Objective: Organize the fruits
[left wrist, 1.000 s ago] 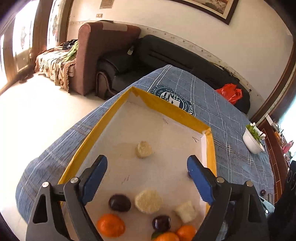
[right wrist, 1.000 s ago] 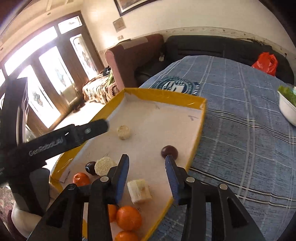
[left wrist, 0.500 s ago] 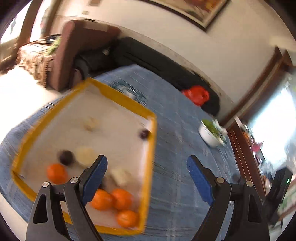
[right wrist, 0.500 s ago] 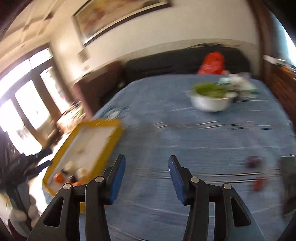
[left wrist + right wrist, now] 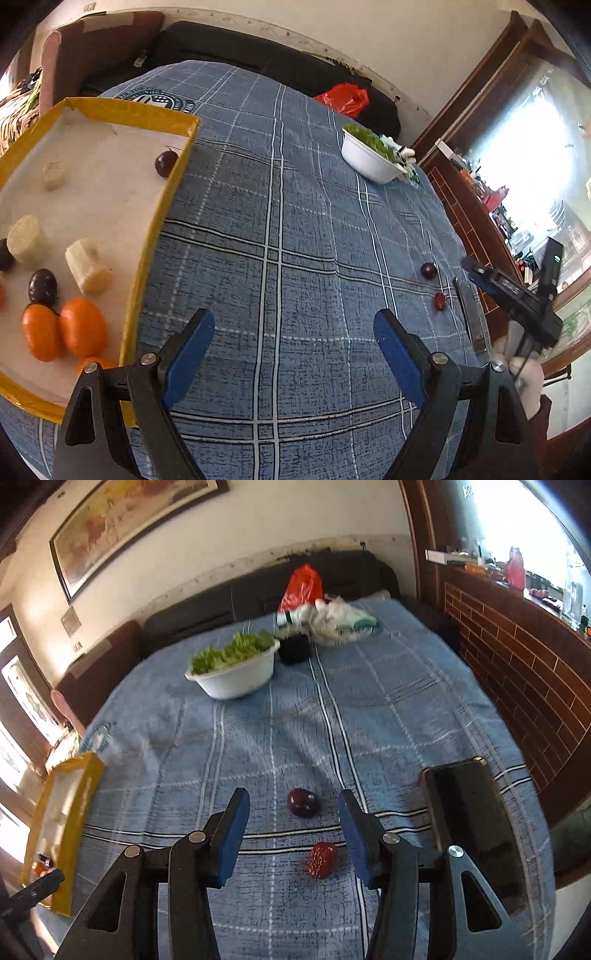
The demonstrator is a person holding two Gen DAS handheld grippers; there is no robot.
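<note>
As seen from the left wrist, the left gripper (image 5: 293,349) hangs over the blue plaid tablecloth (image 5: 295,229) with its blue fingers (image 5: 188,354) spread wide and nothing between them. At 9 o'clock sits the yellow-rimmed tray (image 5: 162,210), cut off by the picture's left edge; it holds oranges (image 5: 83,326), dark plums (image 5: 42,287) and pale cylindrical pieces (image 5: 88,266), with one orange half hidden behind the left finger. At 3 o'clock a dark plum (image 5: 429,271) and a small red fruit (image 5: 440,300) lie on the cloth, near each other but apart. Beyond them the right gripper (image 5: 517,295) shows only in part. A white bowl of greens (image 5: 369,162) stands at 1 o'clock.

From the right wrist, the right gripper (image 5: 293,834) hovers with fingers parted and empty. That loose plum (image 5: 303,802) lies just ahead between the fingertips; the red fruit (image 5: 323,859), wrinkled, lies nearer, beside the right finger. A dark flat object (image 5: 469,812) at 3 o'clock is hard to identify. The tray (image 5: 70,812) at 9 o'clock is blurred.
</note>
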